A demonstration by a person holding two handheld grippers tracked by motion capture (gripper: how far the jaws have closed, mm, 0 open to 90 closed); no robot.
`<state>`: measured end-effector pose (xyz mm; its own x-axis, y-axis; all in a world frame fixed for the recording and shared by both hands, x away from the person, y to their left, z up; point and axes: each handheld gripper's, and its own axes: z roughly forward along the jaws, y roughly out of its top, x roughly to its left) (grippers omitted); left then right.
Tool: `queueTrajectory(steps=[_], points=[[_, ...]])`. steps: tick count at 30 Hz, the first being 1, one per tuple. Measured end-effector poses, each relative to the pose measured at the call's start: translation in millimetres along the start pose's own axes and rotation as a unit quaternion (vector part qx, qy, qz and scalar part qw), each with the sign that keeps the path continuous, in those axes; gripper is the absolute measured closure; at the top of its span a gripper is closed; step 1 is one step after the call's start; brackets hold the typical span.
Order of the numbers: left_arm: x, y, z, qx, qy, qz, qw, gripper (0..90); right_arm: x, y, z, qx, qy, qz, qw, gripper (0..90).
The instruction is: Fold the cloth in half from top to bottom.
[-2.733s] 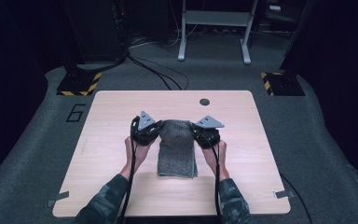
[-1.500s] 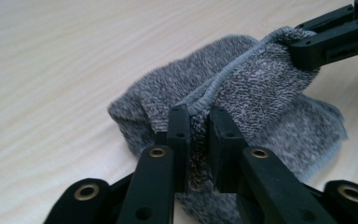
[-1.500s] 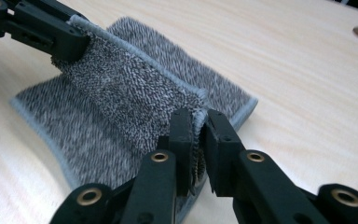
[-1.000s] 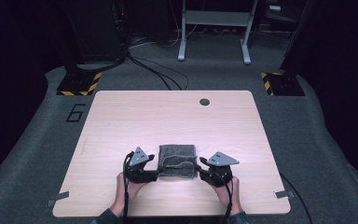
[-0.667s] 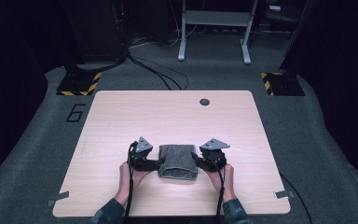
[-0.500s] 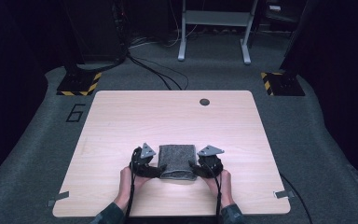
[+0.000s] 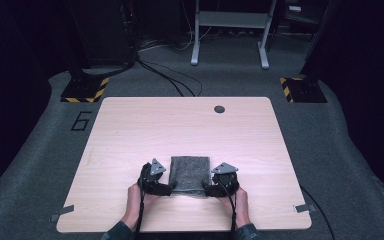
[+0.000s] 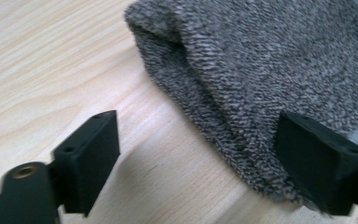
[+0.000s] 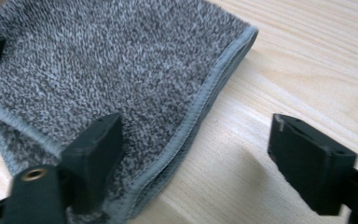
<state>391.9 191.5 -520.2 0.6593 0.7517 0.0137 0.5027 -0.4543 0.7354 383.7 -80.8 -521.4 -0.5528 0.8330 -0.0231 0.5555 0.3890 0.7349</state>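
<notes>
A folded grey terry towel (image 7: 190, 173) lies flat on the wooden table (image 7: 145, 130), near its front edge. My left gripper (image 7: 169, 188) sits low at the towel's near left corner and my right gripper (image 7: 205, 189) at its near right corner. In the left gripper view the left gripper (image 8: 200, 144) has just been opening; the towel's folded edge (image 8: 242, 93) lies loose between the wide jaws. In the right gripper view the right gripper (image 9: 200, 144) has likewise just been opening, and the towel's hemmed edge (image 9: 205, 102) runs between its jaws without being pressed.
A dark round hole (image 7: 219, 109) sits near the table's far edge. Tape strips (image 7: 302, 207) mark the front corners. Beyond the table are cables (image 7: 165, 75), yellow-and-black striped bases (image 7: 82, 90) and a metal stand (image 7: 230, 30) on grey carpet.
The long towel has been folded over toward the front edge. Both hands then sank to the table beside it, and both grippers opened and let the towel go.
</notes>
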Motion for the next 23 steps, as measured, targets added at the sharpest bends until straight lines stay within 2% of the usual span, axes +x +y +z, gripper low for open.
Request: queueTrajectory(steps=[1, 5, 9, 11, 14, 17, 20, 23], points=[[0.8, -0.8, -2.4, -0.01, 0.002, -0.006, 0.9999, 12.1, -2.7, -0.4, -0.9, -0.007, 0.004, -0.007, 0.9999, 15.6], [4.5, -6.6, -19.9, -0.03, 0.013, -0.019, 0.9993, 7.1, -9.6, -3.6, -15.5, -0.029, 0.017, 0.016, 0.9993, 13.9], [16.8, -24.0, -41.5, -0.04, 0.037, -0.04, 0.9977, 5.0, -25.1, -15.7, -37.4, -0.044, 0.0, 0.037, 0.9984, 13.3], [24.8, -32.0, -48.2, -0.036, 0.054, -0.046, 0.9968, 5.0, -34.0, -24.0, -45.9, -0.038, -0.019, 0.039, 0.9983, 12.3], [40.4, -45.7, -55.6, -0.018, 0.08, -0.074, 0.9938, 4.3, -49.6, -38.5, -53.5, -0.013, -0.044, 0.047, 0.9979, 8.8], [52.0, -55.0, -60.0, -0.005, 0.091, -0.091, 0.9917, 2.2, -67.6, -53.5, -57.5, 0.009, -0.055, 0.062, 0.9965, 6.1], [58.5, -62.0, -61.8, -0.003, 0.098, -0.103, 0.9898, 1.2, -78.7, -63.4, -58.0, 0.019, -0.073, 0.071, 0.9946, 1.5], [62.3, -69.9, -59.1, 0.0, 0.102, -0.113, 0.9884, 0.2, -86.0, -68.1, -57.5, 0.012, -0.064, 0.073, 0.9952, 0.0]])
